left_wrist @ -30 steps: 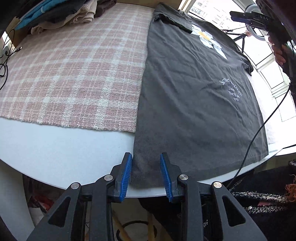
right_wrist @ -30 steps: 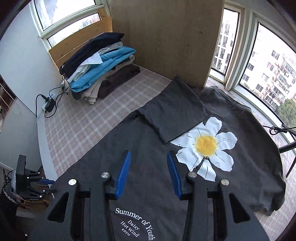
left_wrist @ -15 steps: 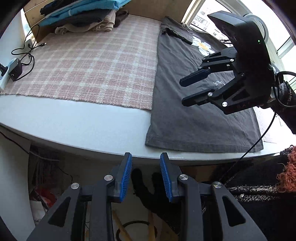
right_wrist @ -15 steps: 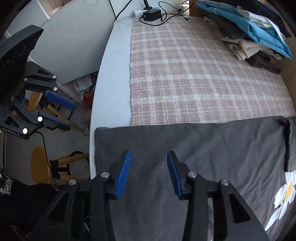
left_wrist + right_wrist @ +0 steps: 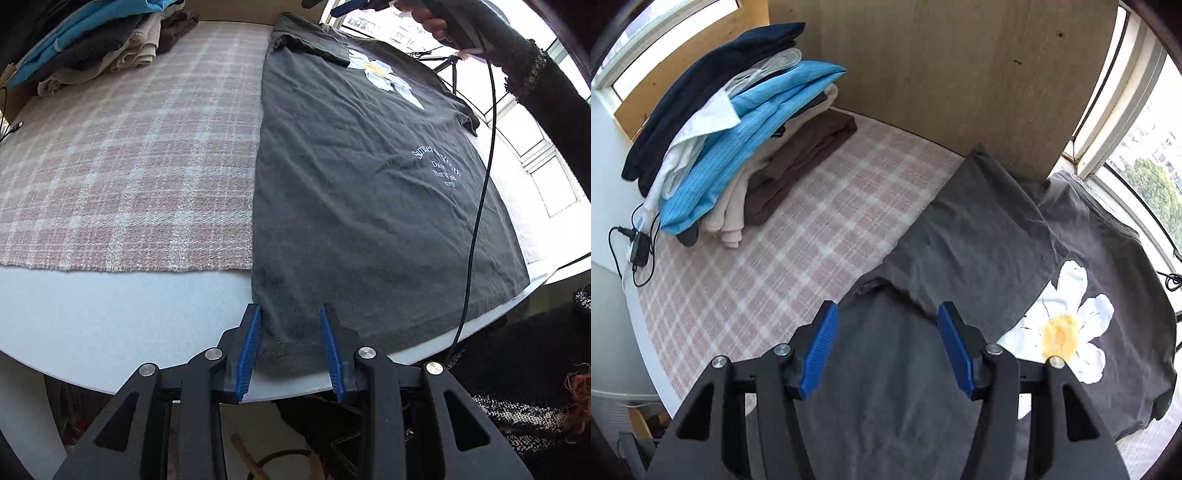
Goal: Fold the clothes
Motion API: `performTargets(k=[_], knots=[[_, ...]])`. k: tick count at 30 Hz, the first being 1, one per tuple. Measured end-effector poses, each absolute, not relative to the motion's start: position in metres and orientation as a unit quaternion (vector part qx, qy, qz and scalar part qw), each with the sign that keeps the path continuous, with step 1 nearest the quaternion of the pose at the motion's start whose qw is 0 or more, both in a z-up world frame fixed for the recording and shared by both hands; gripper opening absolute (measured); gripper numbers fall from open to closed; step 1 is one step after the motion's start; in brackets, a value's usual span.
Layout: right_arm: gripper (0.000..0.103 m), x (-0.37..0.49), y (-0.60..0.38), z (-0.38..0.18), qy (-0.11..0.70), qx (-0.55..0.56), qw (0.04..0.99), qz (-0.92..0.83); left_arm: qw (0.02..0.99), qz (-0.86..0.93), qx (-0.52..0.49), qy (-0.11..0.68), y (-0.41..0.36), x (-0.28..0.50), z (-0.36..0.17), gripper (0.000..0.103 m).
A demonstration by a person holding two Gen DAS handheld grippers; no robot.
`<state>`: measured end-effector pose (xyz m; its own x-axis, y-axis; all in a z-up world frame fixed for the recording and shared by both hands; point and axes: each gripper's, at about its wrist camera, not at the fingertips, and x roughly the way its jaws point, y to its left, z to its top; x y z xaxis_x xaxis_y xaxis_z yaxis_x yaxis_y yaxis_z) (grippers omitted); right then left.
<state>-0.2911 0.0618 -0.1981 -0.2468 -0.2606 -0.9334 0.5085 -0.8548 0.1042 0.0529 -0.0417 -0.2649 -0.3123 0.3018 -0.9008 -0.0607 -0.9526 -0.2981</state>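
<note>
A dark grey T-shirt (image 5: 354,206) with a white daisy print (image 5: 1067,332) and white lettering lies flat on the table, one sleeve (image 5: 975,236) folded inward over its chest. My left gripper (image 5: 291,347) is open at the near table edge, its blue pads (image 5: 251,347) straddling the left corner of the shirt's hem. My right gripper (image 5: 888,347) is open too and hovers over the shirt just below the folded sleeve, nothing between its pads. In the left wrist view a hand (image 5: 436,18) holds the right gripper at the top edge.
A pink plaid cloth (image 5: 129,155) covers the table left of the shirt. A stack of folded clothes (image 5: 738,147) sits at the far left corner against a wooden board (image 5: 942,74). A charger and cable (image 5: 639,247) lie by the table edge. A black cable (image 5: 476,206) hangs over the shirt.
Half a second ago my left gripper was drawn back off the table; now it is at the hem corner. My right gripper has swung from the hem end to the sleeve end.
</note>
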Motion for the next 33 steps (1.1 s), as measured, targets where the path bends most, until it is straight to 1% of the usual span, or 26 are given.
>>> performTargets(k=[1,2,6,14,15,16,17,19,20,21,26,29,33], knots=[[0.056,-0.303,0.057,-0.206,0.101,0.575,0.237,-0.777,0.117,0.803,-0.575,-0.106,-0.043,0.053,-0.264,0.016],[0.056,-0.312,0.051,-0.215,0.099,0.586,0.227,-0.772,0.122,0.803,-0.574,-0.107,-0.045,0.052,-0.263,0.005],[0.055,-0.336,0.031,-0.245,0.12,0.607,0.188,-0.762,0.139,0.802,-0.57,-0.112,-0.05,0.051,-0.26,0.005],[0.055,-0.351,0.018,-0.279,0.134,0.646,0.174,-0.731,0.168,0.797,-0.565,-0.127,-0.065,0.048,-0.255,0.004],[0.052,-0.351,0.017,-0.28,0.141,0.645,0.174,-0.731,0.171,0.797,-0.564,-0.129,-0.067,0.049,-0.253,0.004],[0.041,-0.35,0.017,-0.279,0.152,0.639,0.174,-0.734,0.175,0.798,-0.562,-0.128,-0.066,0.05,-0.251,0.004],[0.033,-0.349,0.017,-0.278,0.162,0.634,0.175,-0.736,0.175,0.799,-0.561,-0.126,-0.065,0.051,-0.25,0.004],[0.014,-0.349,0.024,-0.276,0.144,0.633,0.192,-0.736,0.175,0.802,-0.558,-0.121,-0.063,0.051,-0.245,0.004],[0.008,-0.35,0.029,-0.273,0.126,0.634,0.199,-0.737,0.176,0.802,-0.558,-0.117,-0.061,0.051,-0.243,0.004],[0.006,-0.35,0.037,-0.27,0.107,0.632,0.205,-0.74,0.178,0.803,-0.558,-0.11,-0.058,0.051,-0.24,0.004],[0.005,-0.343,0.082,-0.247,0.029,0.608,0.222,-0.762,0.211,0.805,-0.55,-0.076,-0.032,0.053,-0.217,0.004],[0.005,-0.336,0.121,-0.23,-0.009,0.59,0.223,-0.776,0.232,0.802,-0.548,-0.049,-0.005,0.053,-0.204,0.004],[0.005,-0.332,0.185,-0.221,-0.051,0.577,0.206,-0.789,0.268,0.791,-0.549,-0.016,0.041,0.054,-0.197,0.004]])
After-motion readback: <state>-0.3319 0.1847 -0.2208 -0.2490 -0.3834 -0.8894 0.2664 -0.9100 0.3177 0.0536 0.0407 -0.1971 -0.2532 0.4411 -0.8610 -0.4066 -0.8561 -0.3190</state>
